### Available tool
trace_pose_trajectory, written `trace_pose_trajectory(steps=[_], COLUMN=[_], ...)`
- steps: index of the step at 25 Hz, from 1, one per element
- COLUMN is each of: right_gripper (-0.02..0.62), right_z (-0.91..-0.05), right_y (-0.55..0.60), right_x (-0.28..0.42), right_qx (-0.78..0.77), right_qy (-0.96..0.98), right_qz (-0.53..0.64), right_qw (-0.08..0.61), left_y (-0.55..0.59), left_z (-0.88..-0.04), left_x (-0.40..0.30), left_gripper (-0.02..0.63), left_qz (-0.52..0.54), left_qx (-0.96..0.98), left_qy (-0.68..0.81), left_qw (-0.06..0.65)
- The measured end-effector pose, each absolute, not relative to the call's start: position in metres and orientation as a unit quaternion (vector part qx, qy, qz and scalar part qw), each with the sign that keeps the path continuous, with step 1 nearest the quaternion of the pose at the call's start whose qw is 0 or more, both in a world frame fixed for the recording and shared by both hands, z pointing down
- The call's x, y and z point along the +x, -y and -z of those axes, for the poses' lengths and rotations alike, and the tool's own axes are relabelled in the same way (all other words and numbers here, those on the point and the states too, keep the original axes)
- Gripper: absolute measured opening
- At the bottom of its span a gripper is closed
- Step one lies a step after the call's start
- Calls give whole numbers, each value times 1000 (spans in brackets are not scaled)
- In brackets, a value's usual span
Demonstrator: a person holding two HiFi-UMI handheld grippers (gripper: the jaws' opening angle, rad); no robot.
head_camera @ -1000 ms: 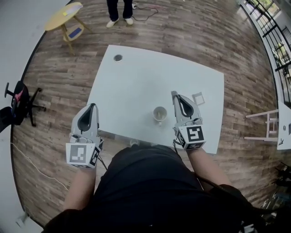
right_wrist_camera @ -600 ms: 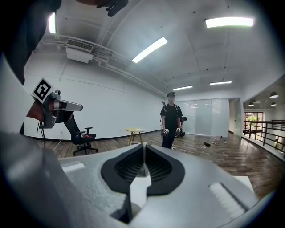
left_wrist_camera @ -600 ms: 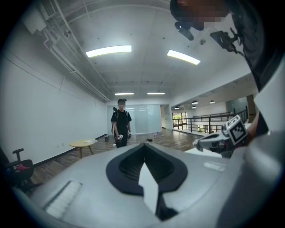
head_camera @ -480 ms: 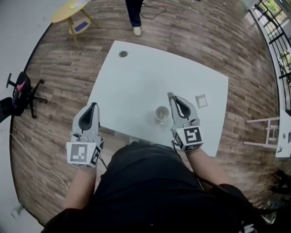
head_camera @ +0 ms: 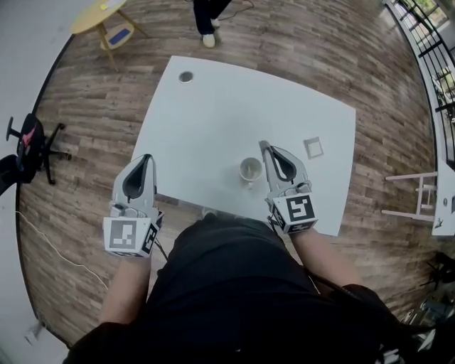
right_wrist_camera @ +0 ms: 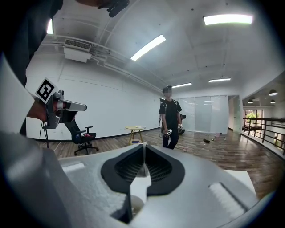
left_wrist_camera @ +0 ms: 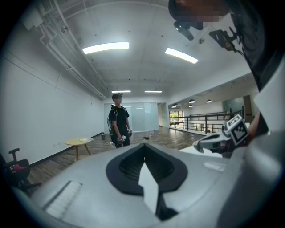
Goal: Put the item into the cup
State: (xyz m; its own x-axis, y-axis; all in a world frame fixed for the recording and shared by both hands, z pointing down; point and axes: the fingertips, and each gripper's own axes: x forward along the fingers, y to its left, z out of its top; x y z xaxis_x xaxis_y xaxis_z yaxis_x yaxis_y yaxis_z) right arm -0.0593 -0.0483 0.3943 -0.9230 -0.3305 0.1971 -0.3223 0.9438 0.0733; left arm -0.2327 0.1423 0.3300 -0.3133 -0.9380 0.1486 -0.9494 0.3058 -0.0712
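Observation:
A white cup (head_camera: 249,169) stands upright near the front edge of the white table (head_camera: 213,121). A small flat square item (head_camera: 313,147) lies on the table to the cup's right. My right gripper (head_camera: 262,144) hovers just right of the cup, between it and the item, with its jaws shut and nothing between them (right_wrist_camera: 144,143). My left gripper (head_camera: 147,156) is held off the table's front left edge, also shut and empty (left_wrist_camera: 144,144). Each gripper shows in the other's view: the right gripper (left_wrist_camera: 218,141) and the left gripper (right_wrist_camera: 58,107).
A person (head_camera: 206,14) stands on the wooden floor beyond the table's far edge. A round yellow side table (head_camera: 99,18) is at the far left, an office chair (head_camera: 32,149) at the left. A round grommet (head_camera: 185,77) sits in the table's far left corner. A white frame (head_camera: 419,195) stands to the right.
The person beyond the table has walked a little to the right. The head view has shifted slightly. Both grippers have stayed almost where they were, still shut.

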Motion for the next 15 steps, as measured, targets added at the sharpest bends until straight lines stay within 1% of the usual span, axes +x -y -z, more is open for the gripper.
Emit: trace_pose_trajectory(steps=[8,15], right_gripper=[15,15], right_z=[-407,-419], right_y=[45,42], right_x=[-57,-55], right_qx=[168,173], right_qy=[978,976], right_qz=[12,-3], right_qw=[121,134], left_y=[-132,-126], left_z=[-341,-345], left_x=[-228,-230], left_gripper=[-2,-2], left_qz=[-77,-86], left_qx=[599,607], left_qy=[795,787], left_qw=[63,68])
